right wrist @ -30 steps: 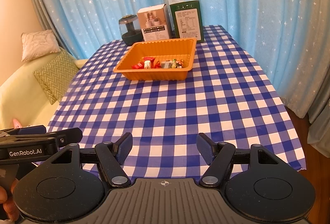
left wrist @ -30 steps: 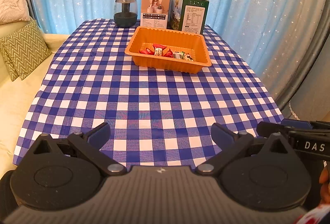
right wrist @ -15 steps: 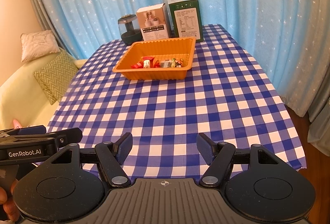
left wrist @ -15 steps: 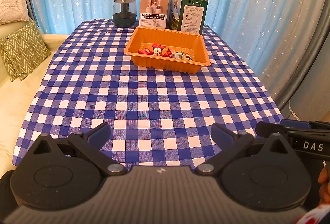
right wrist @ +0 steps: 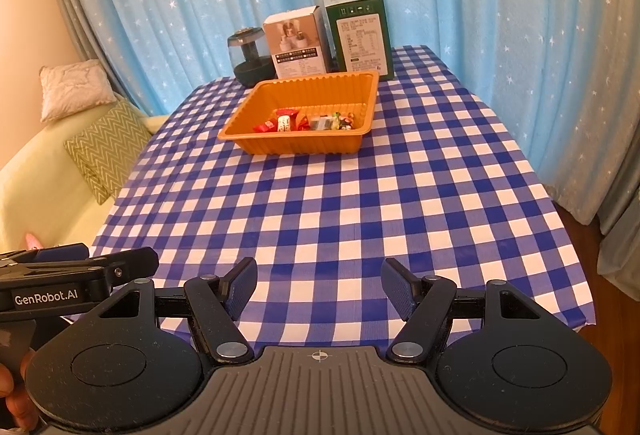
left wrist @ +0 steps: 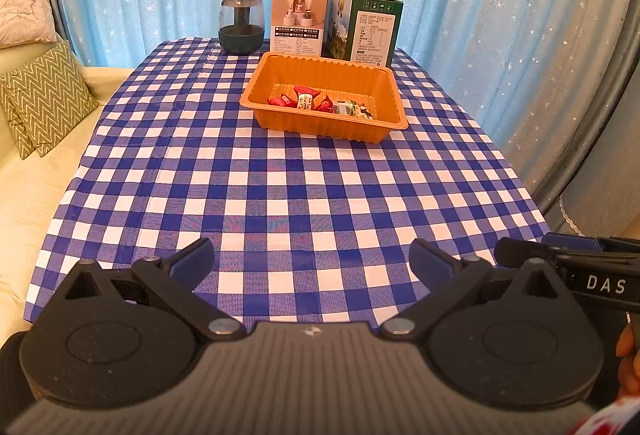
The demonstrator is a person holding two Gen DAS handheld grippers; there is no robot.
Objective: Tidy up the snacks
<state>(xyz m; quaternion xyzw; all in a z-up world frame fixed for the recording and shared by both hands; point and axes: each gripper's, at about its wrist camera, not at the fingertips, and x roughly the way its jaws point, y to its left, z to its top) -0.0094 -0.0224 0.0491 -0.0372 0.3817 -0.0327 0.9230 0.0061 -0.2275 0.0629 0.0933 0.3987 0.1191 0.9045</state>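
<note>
An orange tray (left wrist: 384, 83) (right wrist: 240, 123) sits at the far middle of the blue-checked table. Several wrapped snacks (left wrist: 306, 99) (right wrist: 308, 121) lie inside it, red ones at the left and green and mixed ones at the right. My left gripper (left wrist: 312, 261) is open and empty over the table's near edge, far from the tray. My right gripper (right wrist: 319, 285) is open and empty, also at the near edge. Each gripper shows at the side of the other's view.
Behind the tray stand a dark glass jar (left wrist: 241, 23), a white box (left wrist: 298, 19) and a green box (left wrist: 362, 25). Blue star curtains hang behind. A sofa with a green zigzag cushion (left wrist: 42, 97) lies to the left.
Both grippers have drawn back slightly toward the near edge, so the tray looks a little farther away. Both stay open.
</note>
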